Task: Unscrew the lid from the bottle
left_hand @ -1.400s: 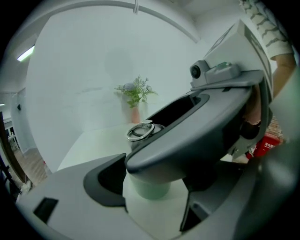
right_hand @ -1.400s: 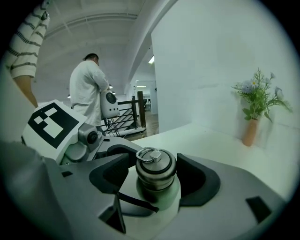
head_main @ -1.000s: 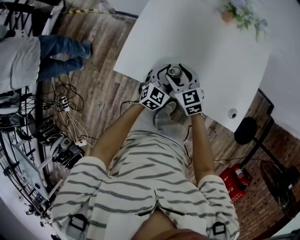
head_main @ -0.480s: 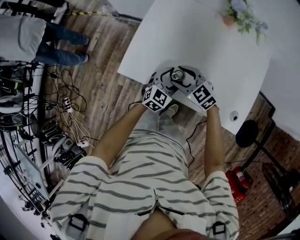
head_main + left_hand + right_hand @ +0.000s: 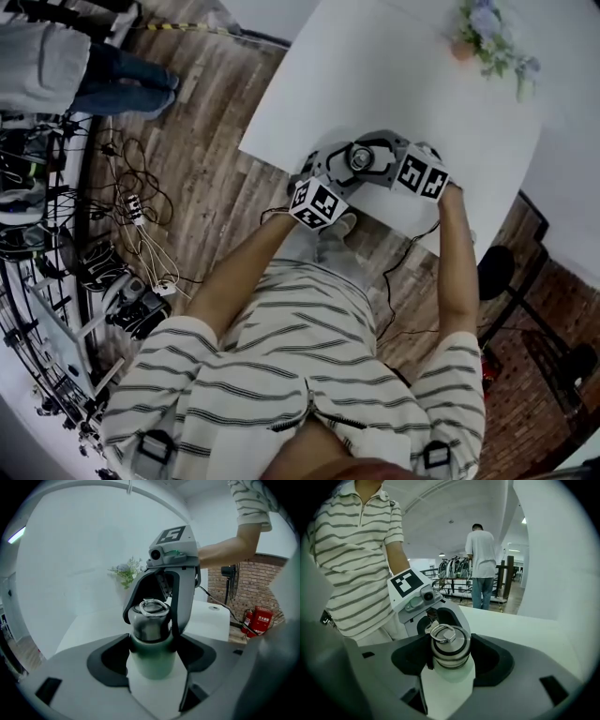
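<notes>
A bottle with a pale green body [image 5: 152,660] and a steel lid [image 5: 149,618] with a ring on top stands near the table's front edge. My left gripper [image 5: 152,648] is shut on the body just under the lid. Coming from the opposite side, my right gripper [image 5: 450,654] is shut on the steel lid [image 5: 450,645], with the black pads against both of its sides. In the head view the lid [image 5: 358,157] shows between the left gripper [image 5: 336,174] and the right gripper [image 5: 380,159]. The bottle's base is hidden.
The white table [image 5: 394,66] carries a small pot of flowers [image 5: 492,33] at its far side. Its front edge lies right under my grippers. Another person [image 5: 482,559] stands by racks on the wooden floor, where cables [image 5: 141,225] lie. A red fire extinguisher [image 5: 261,620] sits by the brick wall.
My right gripper has rolled and swung round the lid: its marker cube went from beside the left cube to the bottle's right. The left gripper and bottle held still.
</notes>
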Tool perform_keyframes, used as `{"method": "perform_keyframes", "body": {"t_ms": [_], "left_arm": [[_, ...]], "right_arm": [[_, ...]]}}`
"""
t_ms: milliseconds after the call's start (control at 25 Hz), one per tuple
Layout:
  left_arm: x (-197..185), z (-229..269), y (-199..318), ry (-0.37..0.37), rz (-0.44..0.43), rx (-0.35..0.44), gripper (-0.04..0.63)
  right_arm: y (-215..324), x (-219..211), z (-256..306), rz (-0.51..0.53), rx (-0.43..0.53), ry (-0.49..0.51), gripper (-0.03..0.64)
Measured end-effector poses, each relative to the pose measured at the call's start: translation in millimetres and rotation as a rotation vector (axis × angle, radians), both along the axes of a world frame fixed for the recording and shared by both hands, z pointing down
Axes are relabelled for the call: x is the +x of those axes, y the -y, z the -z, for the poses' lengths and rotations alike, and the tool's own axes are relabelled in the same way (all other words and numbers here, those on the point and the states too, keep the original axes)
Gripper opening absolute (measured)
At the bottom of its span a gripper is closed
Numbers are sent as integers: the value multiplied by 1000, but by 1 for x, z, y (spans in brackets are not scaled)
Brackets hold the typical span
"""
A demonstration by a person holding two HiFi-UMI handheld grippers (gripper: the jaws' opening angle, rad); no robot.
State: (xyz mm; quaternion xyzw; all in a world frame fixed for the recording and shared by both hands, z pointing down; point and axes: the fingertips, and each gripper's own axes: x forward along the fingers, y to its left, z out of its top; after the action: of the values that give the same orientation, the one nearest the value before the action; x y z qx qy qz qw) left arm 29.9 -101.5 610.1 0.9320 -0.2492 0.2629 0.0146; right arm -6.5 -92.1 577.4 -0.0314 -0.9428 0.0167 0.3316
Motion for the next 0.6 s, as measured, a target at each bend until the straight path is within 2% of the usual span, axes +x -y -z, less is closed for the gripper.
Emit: {"method": "perform_keyframes", "body": {"t_ms": [120,240,320,400,520,600], "left_arm": [[-1,1,-1,-4,-1,-1,311],[0,0,0,-4,-1,0,311],[1,-1,0,-3,0,-2,311],[1,-1,0,-4,2,-3,311],[0,-1,0,-3,4,-3,311],[0,-1,1,-2,5,-2,311]], "right_arm": [[-2,-1,1,3,-10,-2,272],[-2,-1,0,-41,-85,0,275],[-1,-1,5,-115,-109,48,357],[3,-1,13,-235,-73,115,372],[15,6,21,-507,3,205,373],[18,9,22,-666,7,255,372]]}}
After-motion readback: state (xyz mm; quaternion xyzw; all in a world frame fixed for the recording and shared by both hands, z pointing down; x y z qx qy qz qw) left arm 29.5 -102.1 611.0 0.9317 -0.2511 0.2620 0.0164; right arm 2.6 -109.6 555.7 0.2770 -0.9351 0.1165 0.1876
